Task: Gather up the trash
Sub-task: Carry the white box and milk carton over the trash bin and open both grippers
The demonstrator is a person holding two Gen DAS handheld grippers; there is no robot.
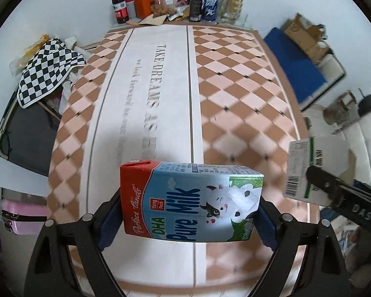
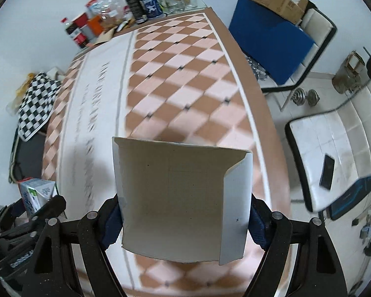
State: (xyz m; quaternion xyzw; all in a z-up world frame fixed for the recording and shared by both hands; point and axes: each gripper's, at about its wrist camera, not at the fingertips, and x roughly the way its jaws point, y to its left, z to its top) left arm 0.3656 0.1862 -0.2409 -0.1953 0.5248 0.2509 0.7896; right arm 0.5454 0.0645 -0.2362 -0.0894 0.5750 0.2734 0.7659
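My left gripper is shut on a blue and red milk carton, held sideways above the table. My right gripper is shut on a torn white cardboard box piece, its plain inside facing the camera. In the left wrist view the cardboard piece and the right gripper's finger show at the right edge. In the right wrist view the milk carton shows at the lower left, with the left gripper around it.
The table has a brown and pink diamond cloth with a white lettered strip. Bottles, a cola bottle and boxes crowd its far end. A checkered cloth lies on a chair at left. A blue board and white chairs stand at right.
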